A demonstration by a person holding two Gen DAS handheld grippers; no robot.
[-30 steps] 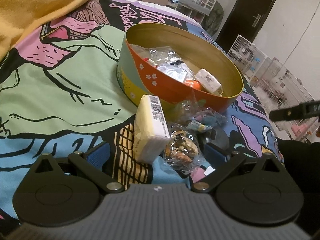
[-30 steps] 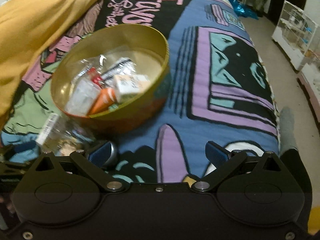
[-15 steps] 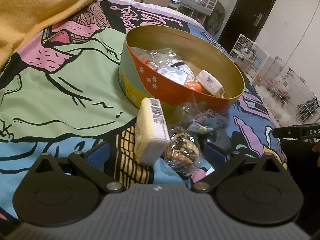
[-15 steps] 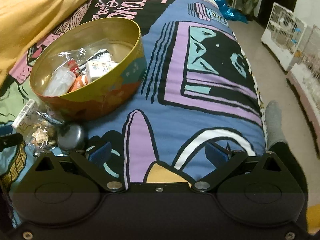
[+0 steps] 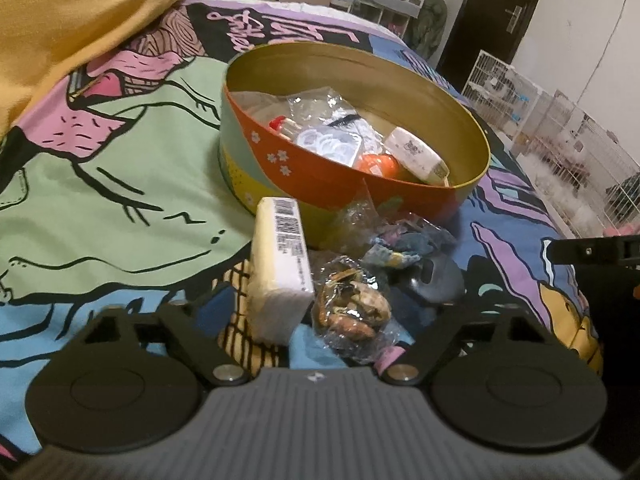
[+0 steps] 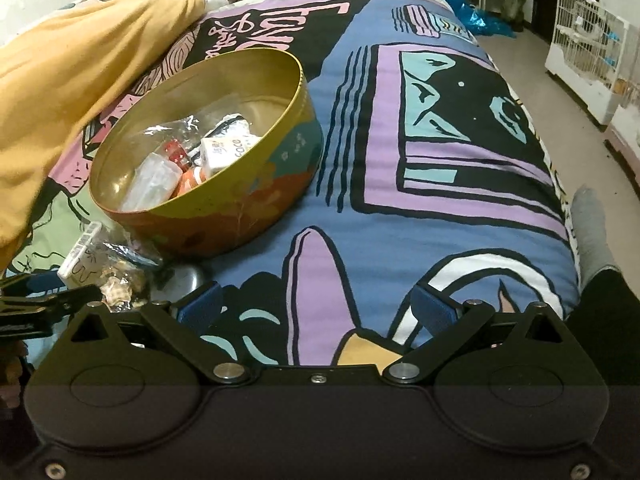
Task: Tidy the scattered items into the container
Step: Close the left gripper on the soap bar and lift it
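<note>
The left gripper (image 5: 316, 312), jaws closing around the soft, light tissue pack (image 5: 280, 268), should pinch its sides.

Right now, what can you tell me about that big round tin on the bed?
The round tin is a wide, shallow metal container with no lid on, gold-coloured inside. Its outer wall is painted in orange, teal and yellow bands with small white flowers. It sits upright on the cartoon-print bedspread. Inside lie clear plastic packets, something orange and a small white printed pack. Against its near wall rest a crinkly clear bag and a pale wrapped pack with a barcode. No hand-held gripper touches it.
</note>
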